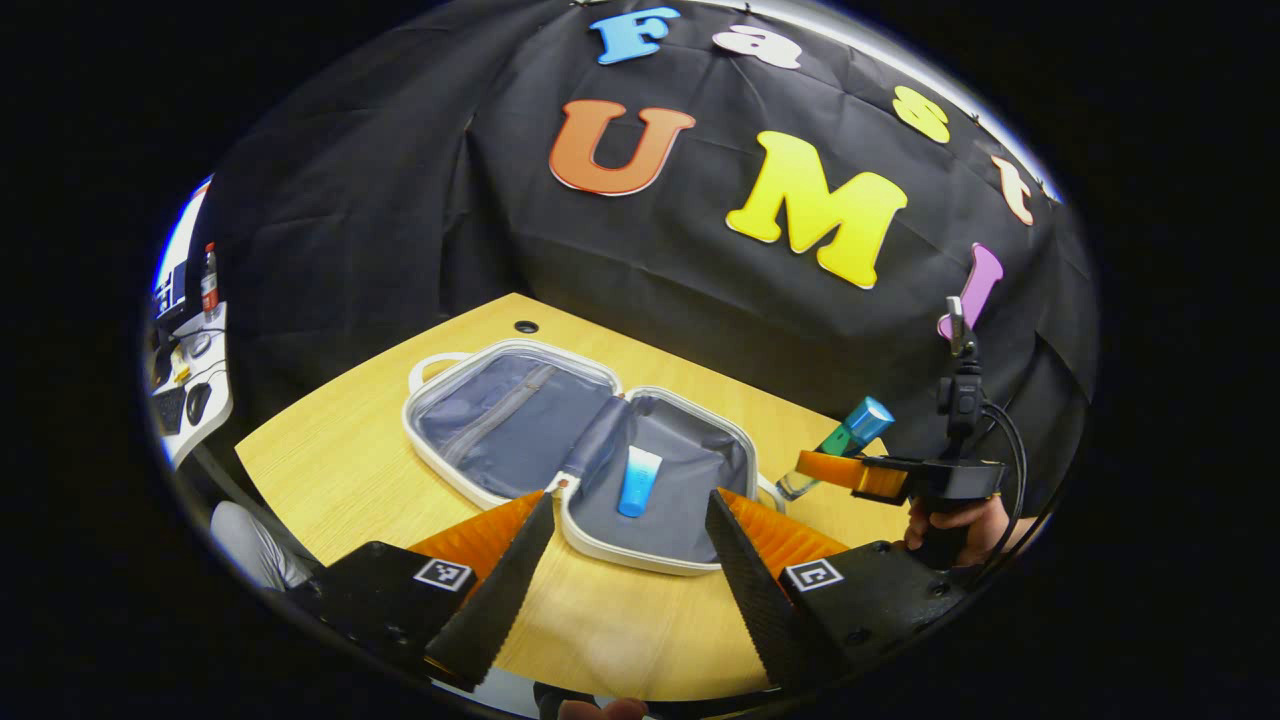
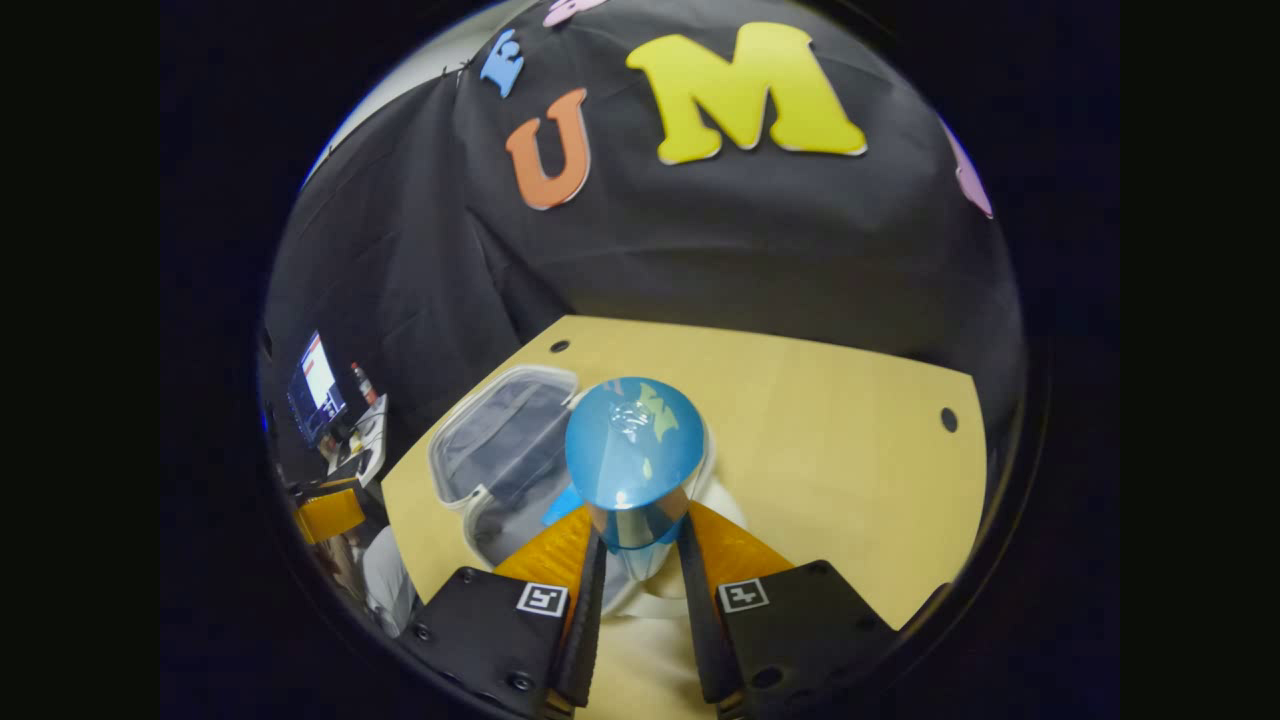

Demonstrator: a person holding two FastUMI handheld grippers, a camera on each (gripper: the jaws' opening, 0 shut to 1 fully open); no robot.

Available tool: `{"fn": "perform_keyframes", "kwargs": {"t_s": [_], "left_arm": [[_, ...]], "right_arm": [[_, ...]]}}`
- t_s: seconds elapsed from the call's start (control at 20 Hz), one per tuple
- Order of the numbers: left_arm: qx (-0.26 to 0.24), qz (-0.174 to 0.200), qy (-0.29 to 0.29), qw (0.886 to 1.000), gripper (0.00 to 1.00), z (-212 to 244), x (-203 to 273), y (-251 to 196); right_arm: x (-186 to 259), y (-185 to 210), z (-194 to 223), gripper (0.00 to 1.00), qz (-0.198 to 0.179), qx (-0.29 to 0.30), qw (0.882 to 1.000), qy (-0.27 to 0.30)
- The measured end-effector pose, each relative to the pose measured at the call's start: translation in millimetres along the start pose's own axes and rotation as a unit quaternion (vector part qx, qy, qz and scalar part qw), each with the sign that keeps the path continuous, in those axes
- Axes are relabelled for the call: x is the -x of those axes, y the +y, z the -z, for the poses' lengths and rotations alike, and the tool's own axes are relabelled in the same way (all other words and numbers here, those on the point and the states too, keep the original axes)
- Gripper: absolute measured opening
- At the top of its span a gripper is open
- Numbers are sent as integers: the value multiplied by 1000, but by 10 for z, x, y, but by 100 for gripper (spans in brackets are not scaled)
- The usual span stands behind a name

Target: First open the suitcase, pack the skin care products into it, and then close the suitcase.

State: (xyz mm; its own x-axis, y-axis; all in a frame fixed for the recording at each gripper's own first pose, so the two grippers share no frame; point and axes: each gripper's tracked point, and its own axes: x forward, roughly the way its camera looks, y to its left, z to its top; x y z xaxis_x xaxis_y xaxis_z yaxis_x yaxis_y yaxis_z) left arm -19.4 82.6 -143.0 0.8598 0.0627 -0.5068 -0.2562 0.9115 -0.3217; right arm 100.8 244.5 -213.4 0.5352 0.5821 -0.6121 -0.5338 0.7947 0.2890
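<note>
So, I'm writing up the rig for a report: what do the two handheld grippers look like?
Each is a black block body with a square black-and-white marker tag by each finger. The left gripper shows two long wedge-shaped fingers with ribbed sides. The right gripper, seen farther off, has a black pistol-style handle, a small black camera post on top and a black cable looping down.

My right gripper point(image 2: 640, 560) is blocking most of the bottle point(image 2: 634, 455) it is squeezing, so I am seeing little beyond its blue cap, and that cap is covering the middle of the open suitcase point(image 2: 500, 440). At the left edge of the left gripper view, the desk clutter point(image 1: 190, 390) is staying too small to identify.
</note>
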Motion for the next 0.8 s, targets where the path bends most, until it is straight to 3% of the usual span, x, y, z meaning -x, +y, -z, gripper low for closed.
{"fn": "perform_keyframes", "kwargs": {"t_s": [0.1, 0.35, 0.55, 0.8], "left_arm": [[2, -11, -5, 1000, 98, -11, 47, 212], [10, -31, -9, 999, 98, -2, 111, 634], [30, -34, -6, 999, 98, 47, 116, 836], [30, -31, -8, 999, 98, 21, 74, 956]], "right_arm": [[-281, 207, 111, 38, -6, 3, 1000, 29], [-757, 399, 471, 38, 20, -41, 994, 103], [-1004, 374, 756, 36, 55, -109, 979, 161], [-1145, 289, 696, 38, 84, -171, 969, 158]]}}
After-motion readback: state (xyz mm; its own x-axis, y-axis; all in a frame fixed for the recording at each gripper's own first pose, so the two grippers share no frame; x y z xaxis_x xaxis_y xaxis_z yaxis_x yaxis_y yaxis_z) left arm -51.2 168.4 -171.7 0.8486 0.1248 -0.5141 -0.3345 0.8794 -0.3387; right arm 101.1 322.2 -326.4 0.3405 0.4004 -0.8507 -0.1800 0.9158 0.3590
